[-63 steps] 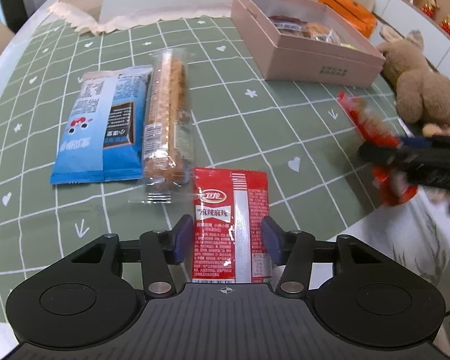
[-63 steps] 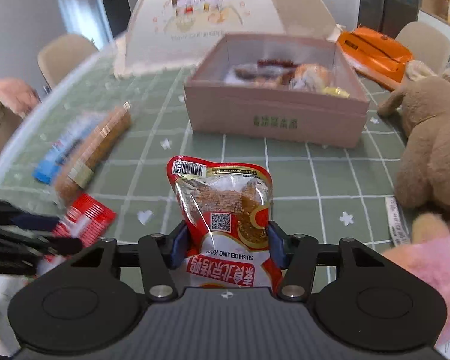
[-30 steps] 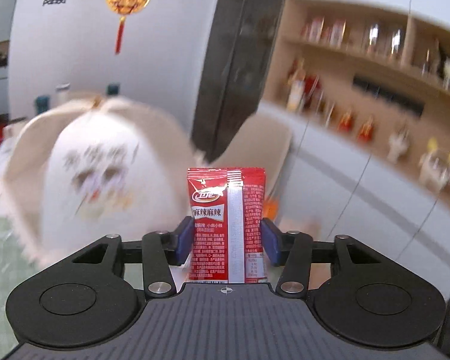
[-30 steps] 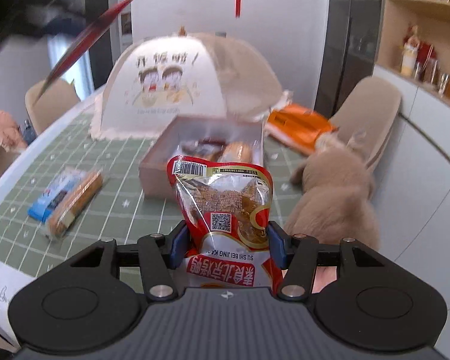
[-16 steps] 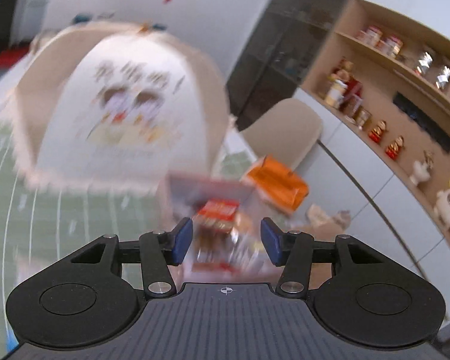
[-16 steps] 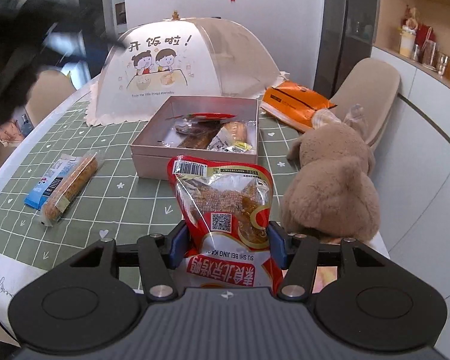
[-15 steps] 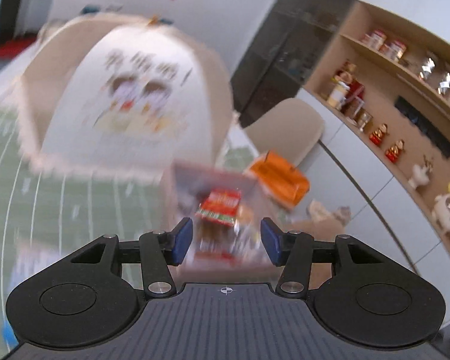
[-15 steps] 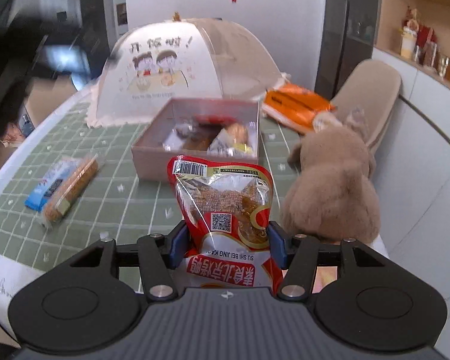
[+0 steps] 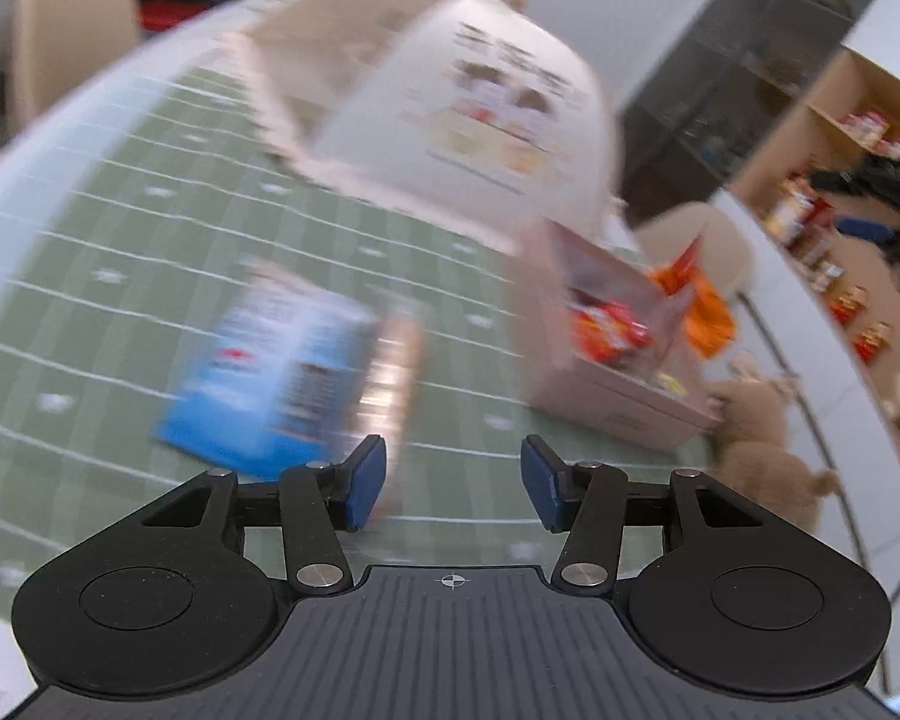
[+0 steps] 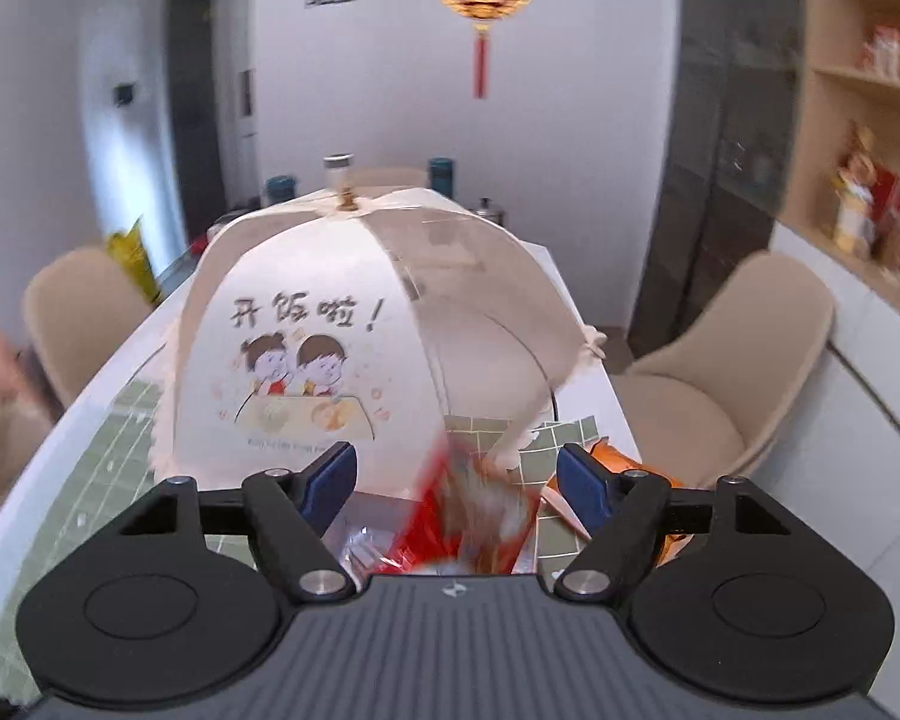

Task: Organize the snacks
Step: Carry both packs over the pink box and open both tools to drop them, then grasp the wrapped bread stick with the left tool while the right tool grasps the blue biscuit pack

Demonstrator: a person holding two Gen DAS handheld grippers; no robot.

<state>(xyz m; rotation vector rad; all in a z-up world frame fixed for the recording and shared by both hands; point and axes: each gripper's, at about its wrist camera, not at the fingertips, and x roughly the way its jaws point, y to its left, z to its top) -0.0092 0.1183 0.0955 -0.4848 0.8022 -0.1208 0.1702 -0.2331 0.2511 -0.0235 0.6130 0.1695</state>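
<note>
Snacks: several in box (image 9: 618, 402); red pack (image 10: 468, 516) dropping from just-opened right gripper (image 10: 456, 480); blue pack (image 9: 270, 372) and bar (image 9: 387, 372) remain ahead-left of open, empty left gripper (image 9: 453, 483)

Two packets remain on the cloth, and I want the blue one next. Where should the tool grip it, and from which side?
Grip the blue packet across its near short end, coming from above and from its left long edge: it lies flat, and the brown snack bar sits against its right side.
</note>
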